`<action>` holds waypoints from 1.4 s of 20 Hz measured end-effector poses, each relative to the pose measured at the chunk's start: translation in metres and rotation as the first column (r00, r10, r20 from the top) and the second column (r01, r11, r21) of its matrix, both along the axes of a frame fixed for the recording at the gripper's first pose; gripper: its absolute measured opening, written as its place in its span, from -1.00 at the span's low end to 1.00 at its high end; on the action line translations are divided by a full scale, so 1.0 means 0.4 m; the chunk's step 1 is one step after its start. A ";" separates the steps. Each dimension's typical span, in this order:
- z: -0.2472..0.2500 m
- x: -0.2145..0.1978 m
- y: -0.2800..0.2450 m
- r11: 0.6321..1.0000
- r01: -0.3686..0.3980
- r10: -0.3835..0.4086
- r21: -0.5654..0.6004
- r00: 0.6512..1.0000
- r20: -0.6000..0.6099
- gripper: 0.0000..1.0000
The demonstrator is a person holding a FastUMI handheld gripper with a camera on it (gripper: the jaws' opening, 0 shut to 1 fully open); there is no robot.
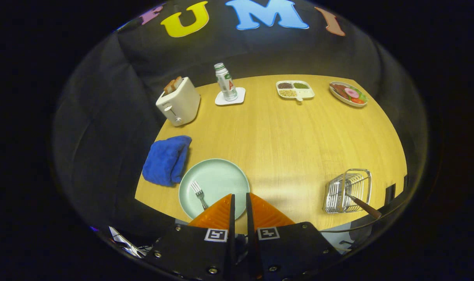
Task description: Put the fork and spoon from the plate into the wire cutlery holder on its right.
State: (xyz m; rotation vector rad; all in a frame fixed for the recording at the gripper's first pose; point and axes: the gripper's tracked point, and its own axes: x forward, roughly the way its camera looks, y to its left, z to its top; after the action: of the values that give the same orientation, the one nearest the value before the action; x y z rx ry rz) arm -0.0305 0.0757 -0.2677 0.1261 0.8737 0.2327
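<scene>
A pale green plate (221, 173) lies near the table's front edge, just ahead of my fingers. A silver fork (198, 191) rests on its left part, tines pointing away, with the handle end running under my left finger (217, 214). My gripper (240, 196) hovers over the plate's near rim, shut, with nothing between the fingers. To the right stands the wire cutlery holder (348, 190). A utensil with a brown handle (364, 207) leans out of it toward me; its head is hidden among the wires.
A blue cloth (166, 159) lies left of the plate. At the back stand a white toaster (179, 102), a bottle (226, 82) on a white coaster, a divided snack tray (295, 90) and a food plate (348, 94). The wooden table (291, 136) is bare in its middle.
</scene>
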 end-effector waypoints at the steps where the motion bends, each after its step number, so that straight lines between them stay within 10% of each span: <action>1: -0.016 0.000 0.027 1.000 -0.030 0.030 -0.005 0.999 -0.011 -0.73; 13: -0.273 -0.067 0.201 0.915 -0.373 0.342 -0.155 0.920 -0.191 -0.73; 28: -0.369 -0.069 0.219 0.868 -0.463 0.410 -0.178 0.872 -0.268 -0.72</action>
State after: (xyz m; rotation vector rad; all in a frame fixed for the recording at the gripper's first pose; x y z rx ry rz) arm -0.0583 0.1634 -0.4155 -0.2829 1.1429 0.5471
